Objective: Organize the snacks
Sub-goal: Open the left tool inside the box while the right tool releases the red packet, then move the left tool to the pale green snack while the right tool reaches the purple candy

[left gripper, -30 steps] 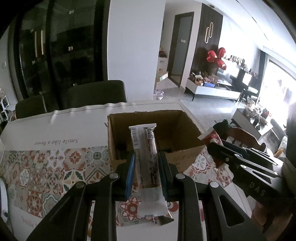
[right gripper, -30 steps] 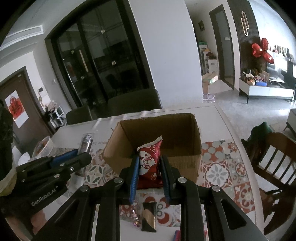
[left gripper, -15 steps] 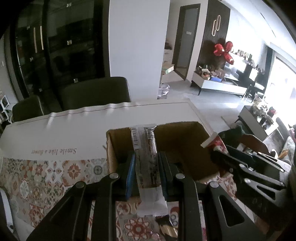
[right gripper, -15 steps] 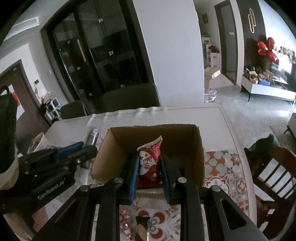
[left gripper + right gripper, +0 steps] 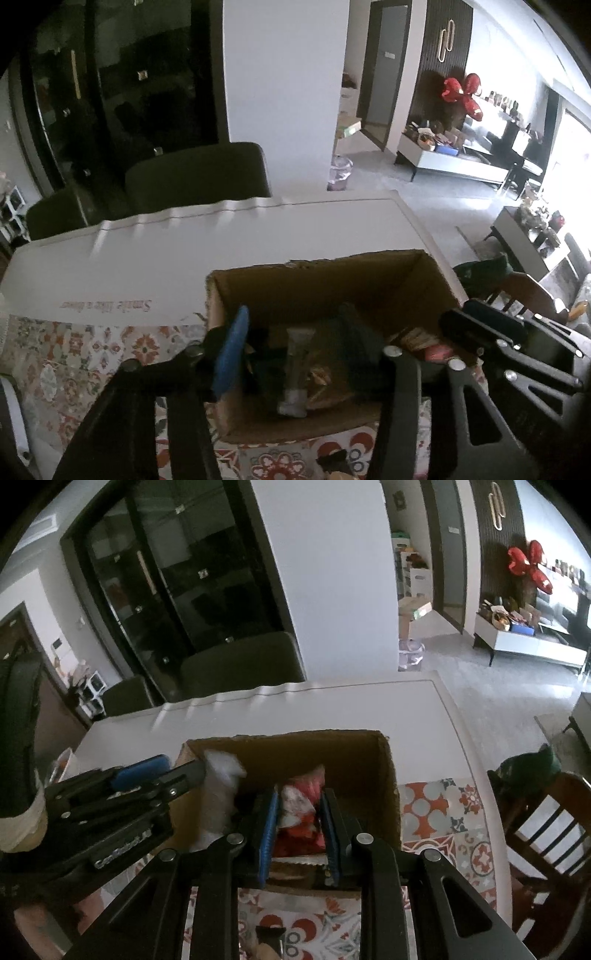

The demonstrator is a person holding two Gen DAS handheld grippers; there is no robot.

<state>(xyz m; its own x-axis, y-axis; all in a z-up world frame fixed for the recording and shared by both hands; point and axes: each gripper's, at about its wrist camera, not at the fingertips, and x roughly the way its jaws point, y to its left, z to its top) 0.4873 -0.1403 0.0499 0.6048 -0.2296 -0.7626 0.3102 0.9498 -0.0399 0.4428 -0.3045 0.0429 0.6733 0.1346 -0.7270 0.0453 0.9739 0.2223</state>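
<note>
Opening over the cardboard box point(image 5: 369, 280), left tool point(image 5: 291, 328) frees a bar point(image 5: 295, 369); right tool point(image 5: 299, 805) grips red packet point(image 5: 301, 805)

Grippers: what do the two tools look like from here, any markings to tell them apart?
Both are black, angular frames with silver screws and blue finger pads. The left gripper carries white "GenRobot.AI" lettering on its side. On the right gripper no lettering shows. A pale cuff sits behind the left one.
</note>
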